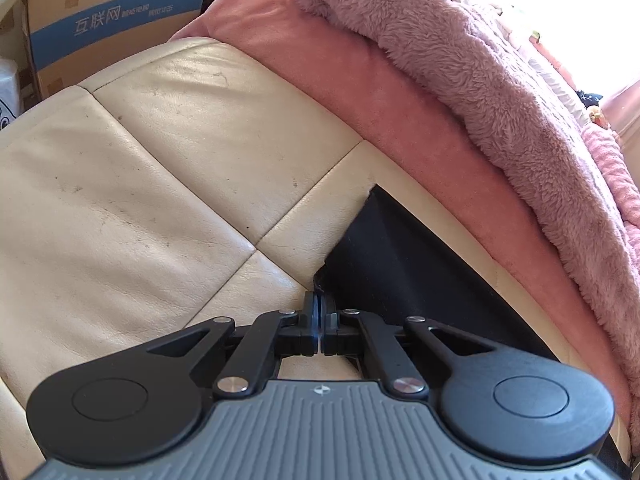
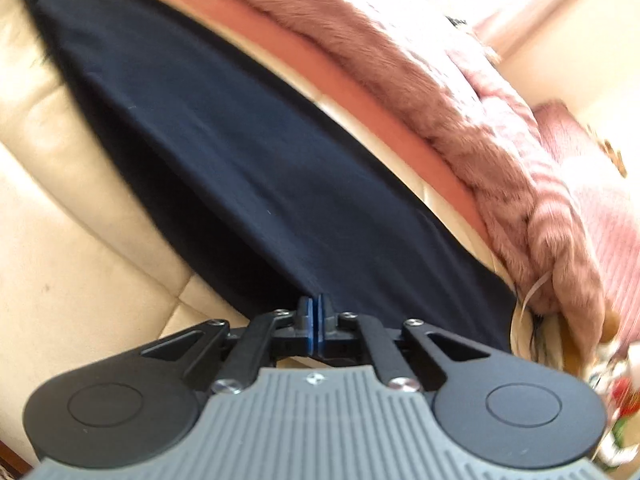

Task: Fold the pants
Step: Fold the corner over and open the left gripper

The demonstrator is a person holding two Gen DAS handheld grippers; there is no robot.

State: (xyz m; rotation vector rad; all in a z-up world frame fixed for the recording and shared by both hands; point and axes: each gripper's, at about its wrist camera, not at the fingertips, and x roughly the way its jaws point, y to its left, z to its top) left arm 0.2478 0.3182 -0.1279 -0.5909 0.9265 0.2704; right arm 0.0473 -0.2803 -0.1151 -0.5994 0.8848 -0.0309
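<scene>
- My left gripper [image 1: 319, 300] has its 2 fingers pressed together with no gap, pinching a corner edge of the dark pants [image 1: 404, 264] right at the tips.
- From the left wrist view, the pants spread away to the right of the fingers, lying on the cream leather cushion [image 1: 168, 152] and running along under the pink sheet [image 1: 360, 92].
- My right gripper [image 2: 315, 303] is likewise clamped tight, its blue pads meeting on the near edge of the pants [image 2: 224, 140].
- In the right wrist view the pants stretch as a long dark band from the fingertips up toward the top left corner, flat over the cream cushion [image 2: 80, 208].
- This view is blurred, so I cannot tell fine detail of the fabric edge.
- A fluffy pink blanket [image 1: 500, 80] lies piled on top of the pink sheet, above and to the right of the pants; I see it in the right view too [image 2: 460, 92].
- A cardboard box [image 1: 116, 20] with blue printing stands behind the cushion at the top left of the left view.
</scene>
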